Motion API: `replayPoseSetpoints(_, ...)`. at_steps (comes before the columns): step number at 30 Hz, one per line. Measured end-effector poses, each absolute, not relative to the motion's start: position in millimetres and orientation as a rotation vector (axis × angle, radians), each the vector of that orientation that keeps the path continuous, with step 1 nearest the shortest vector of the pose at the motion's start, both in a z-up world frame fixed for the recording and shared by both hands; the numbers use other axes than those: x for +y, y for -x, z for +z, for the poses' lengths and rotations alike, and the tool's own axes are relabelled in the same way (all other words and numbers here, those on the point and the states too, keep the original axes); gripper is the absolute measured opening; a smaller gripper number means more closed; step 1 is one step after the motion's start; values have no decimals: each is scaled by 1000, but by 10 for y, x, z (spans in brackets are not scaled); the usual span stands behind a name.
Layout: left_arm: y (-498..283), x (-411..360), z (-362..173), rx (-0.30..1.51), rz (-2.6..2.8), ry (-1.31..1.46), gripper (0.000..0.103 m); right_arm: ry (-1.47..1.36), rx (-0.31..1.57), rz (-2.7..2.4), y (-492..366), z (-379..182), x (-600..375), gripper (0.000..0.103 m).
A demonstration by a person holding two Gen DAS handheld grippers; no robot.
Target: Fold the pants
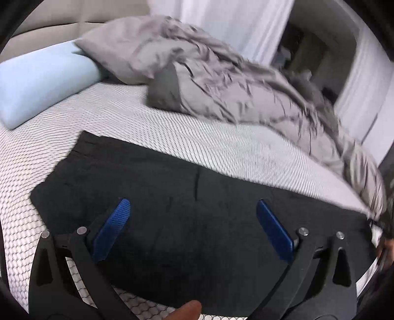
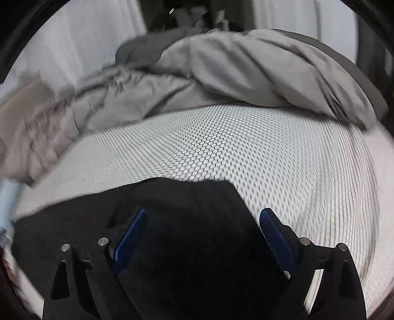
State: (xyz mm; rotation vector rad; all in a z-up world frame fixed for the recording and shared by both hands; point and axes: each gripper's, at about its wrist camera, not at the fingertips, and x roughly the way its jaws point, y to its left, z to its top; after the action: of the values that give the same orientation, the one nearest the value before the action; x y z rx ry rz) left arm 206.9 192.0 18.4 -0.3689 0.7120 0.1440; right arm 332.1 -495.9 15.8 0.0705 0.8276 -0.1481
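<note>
The black pants lie flat on the bed, spread as a broad dark slab with a straight far edge and a faint seam running down the middle; the cloth looks soft and matte, slightly napped. In the right wrist view the pants end in a rounded, angled edge against the mattress cover, which is white with a fine hexagonal mesh pattern.

The left gripper hangs over the middle of the pants with its blue, ribbed pads spread wide and nothing between them. The right gripper is likewise spread apart above the pants' edge, its pads clear of the cloth, one over the dark fabric and the other over the white mesh.

Behind the pants a rumpled grey duvet is heaped along the far side of the bed, creased and puffy. A pale blue pillow, smooth and roughly cylindrical, lies at the left, partly under a grey pillow. White curtains hang beyond. A fingertip shows at the bottom edge of the left wrist view
</note>
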Motion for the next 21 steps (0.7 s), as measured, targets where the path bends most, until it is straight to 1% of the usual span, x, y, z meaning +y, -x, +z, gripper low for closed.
replayPoseSetpoints(3,-2227,1828,29,785,140,321,102,-6,939,-128,-3646,-54,-4941,93)
replayPoseSetpoints(4,-2259,1822,-14,802,142,314,102,20,952,-140,-3701,-88,-4943,89)
replayPoseSetpoints(5,-2281,1824,-54,817,148,309,102,41,945,-147,-3703,-90,-4928,67)
replayPoseSetpoints(6,-2311,1850,-89,828,157,314,102,65,917,-159,-3682,-57,-4913,56)
replayPoseSetpoints(7,-2325,1876,-114,837,163,323,102,58,886,-156,-3669,-14,-4906,46)
replayPoseSetpoints(8,-2327,1894,-139,846,167,334,102,33,840,-152,-3618,47,-4941,42)
replayPoseSetpoints(10,-2358,1948,-187,859,177,343,102,4,779,-175,-3576,114,-5019,41)
replayPoseSetpoints(12,-2387,1977,-228,873,196,336,102,-20,762,-212,-3587,94,-5105,43)
replayPoseSetpoints(13,-2418,1990,-243,877,202,336,102,-18,783,-223,-3645,34,-5124,46)
replayPoseSetpoints(14,-2420,1985,-243,877,207,336,102,-7,814,-248,-3709,-37,-5126,54)
replayPoseSetpoints(15,-2427,1985,-238,874,208,334,102,-1,826,-275,-3727,-72,-5128,59)
replayPoseSetpoints(16,-2412,1970,-209,865,206,334,102,-4,823,-302,-3693,-55,-5119,68)
replayPoseSetpoints(18,-2381,1916,-127,842,198,327,102,-27,777,-334,-3534,34,-5110,79)
replayPoseSetpoints(19,-2352,1848,-69,824,189,316,102,-38,753,-341,-3430,92,-5089,89)
replayPoseSetpoints(20,-2322,1779,-17,812,180,307,102,-51,718,-329,-3277,162,-5046,95)
replayPoseSetpoints(21,-2288,1689,38,799,164,302,102,-53,701,-296,-3166,216,-4984,97)
